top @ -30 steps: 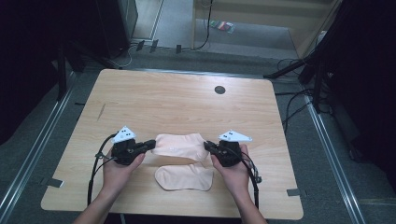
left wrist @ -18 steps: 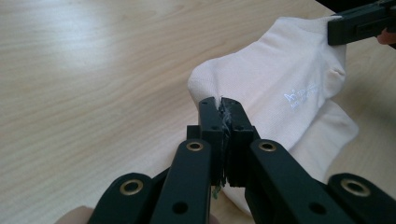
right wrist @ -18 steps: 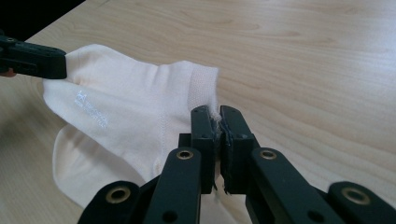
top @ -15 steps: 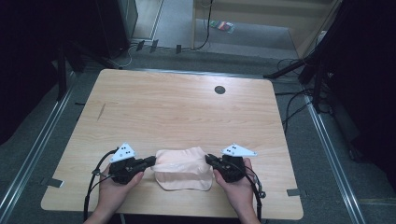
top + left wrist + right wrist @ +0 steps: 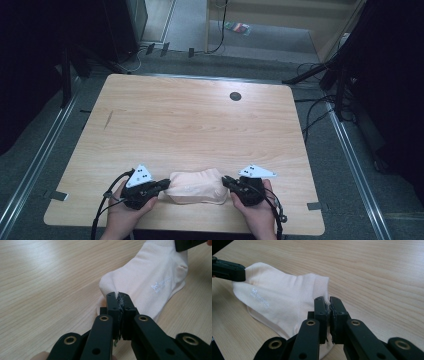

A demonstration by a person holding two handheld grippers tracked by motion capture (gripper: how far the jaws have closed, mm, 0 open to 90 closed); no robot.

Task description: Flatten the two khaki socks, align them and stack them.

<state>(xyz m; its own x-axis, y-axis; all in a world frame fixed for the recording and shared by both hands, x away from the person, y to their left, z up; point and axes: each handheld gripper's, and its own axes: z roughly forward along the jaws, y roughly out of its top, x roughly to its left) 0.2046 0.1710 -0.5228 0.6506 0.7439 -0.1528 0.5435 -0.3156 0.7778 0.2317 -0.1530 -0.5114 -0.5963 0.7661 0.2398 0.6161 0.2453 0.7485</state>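
Observation:
A cream sock (image 5: 195, 185) with a small white logo lies stretched sideways near the table's front edge. My left gripper (image 5: 167, 184) is shut on its left end, my right gripper (image 5: 226, 181) on its right end. In the left gripper view the black jaws (image 5: 118, 296) pinch a fold of the sock (image 5: 150, 272), with the other gripper's tip (image 5: 190, 243) at the top right. In the right gripper view the jaws (image 5: 329, 300) pinch the ribbed cuff of the sock (image 5: 279, 297). A second layer of the same cloth (image 5: 262, 320) peeks out beneath it.
The wooden table (image 5: 200, 125) stretches bare beyond the sock, with a dark round grommet (image 5: 235, 96) near its far edge. The front edge lies just below my hands. Cables (image 5: 320, 115) and dark stands sit on the floor around the table.
Both grippers have moved toward the front edge with the sock held between them. It now lies over the second sock that lay nearer the person.

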